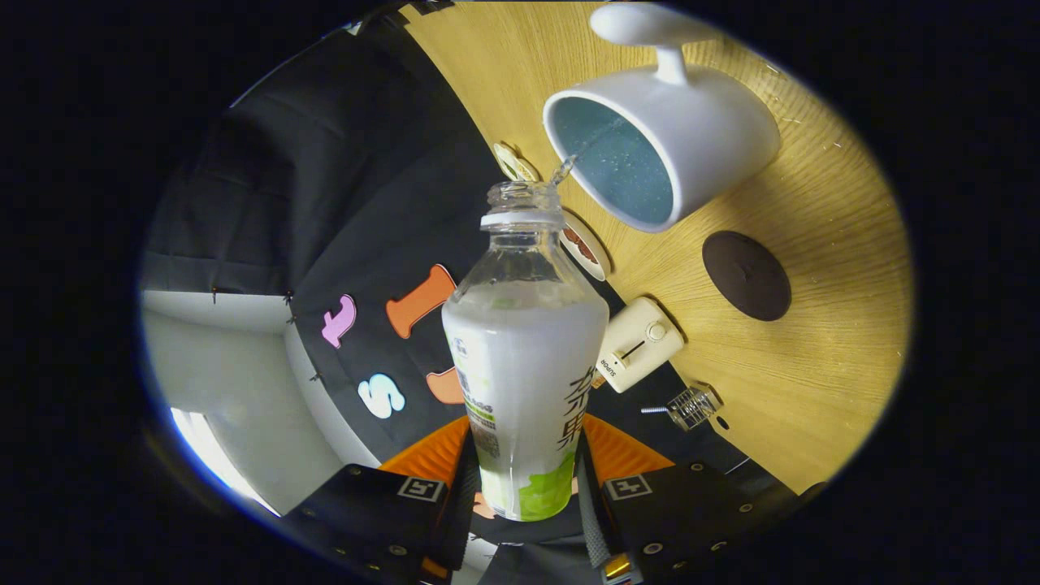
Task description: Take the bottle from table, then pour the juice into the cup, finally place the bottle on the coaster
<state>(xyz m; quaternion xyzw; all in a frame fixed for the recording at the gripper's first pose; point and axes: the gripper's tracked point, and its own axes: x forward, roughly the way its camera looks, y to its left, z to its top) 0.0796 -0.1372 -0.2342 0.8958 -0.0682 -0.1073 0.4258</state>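
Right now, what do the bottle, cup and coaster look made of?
Bottle, shut between the hand-held gripper fingers: clear glossy plastic, printed wrap, by its see-through neck. Cup: glazed ceramic probably, smooth white outside, speckled blue inside. Coaster: dark matte disc, perhaps rubber or leather.

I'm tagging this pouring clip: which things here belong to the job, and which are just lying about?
Job: bottle, tilted, held between the gripper fingers; white cup, taking the stream; dark round coaster.

Lying about: white timer-like box; small wire piece; two round decorated discs.
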